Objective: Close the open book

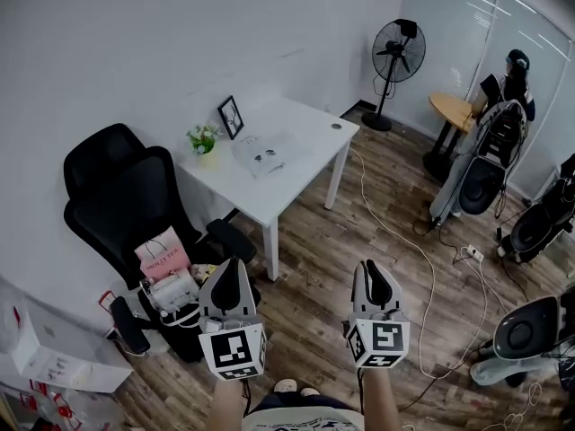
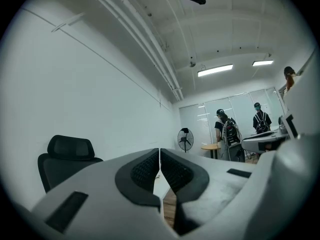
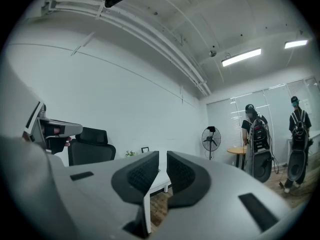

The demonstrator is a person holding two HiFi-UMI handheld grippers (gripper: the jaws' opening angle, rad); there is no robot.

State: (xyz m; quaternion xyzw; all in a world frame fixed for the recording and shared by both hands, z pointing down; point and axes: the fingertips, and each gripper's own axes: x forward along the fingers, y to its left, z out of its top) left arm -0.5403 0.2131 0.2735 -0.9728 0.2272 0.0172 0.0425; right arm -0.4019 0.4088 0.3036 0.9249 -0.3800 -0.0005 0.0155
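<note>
Open book (image 1: pixel 267 153) lies on table (image 1: pixel 314 124), near plant (image 1: pixel 203 138). 2 grippers held level over floor (image 1: pixel 395 241), well apart from table. Left gripper (image 1: pixel 231 266): jaws pressed together, empty. Right gripper (image 1: pixel 372 268): jaws slightly spread, empty.

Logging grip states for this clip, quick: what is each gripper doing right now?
Left gripper: closed, holding nothing.
Right gripper: open by a narrow gap, holding nothing.

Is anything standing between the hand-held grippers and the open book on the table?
Nothing for the right hand-held gripper: only floor before the table with the book. The chair's armrest sits about in the left hand-held gripper's line to it.
</note>
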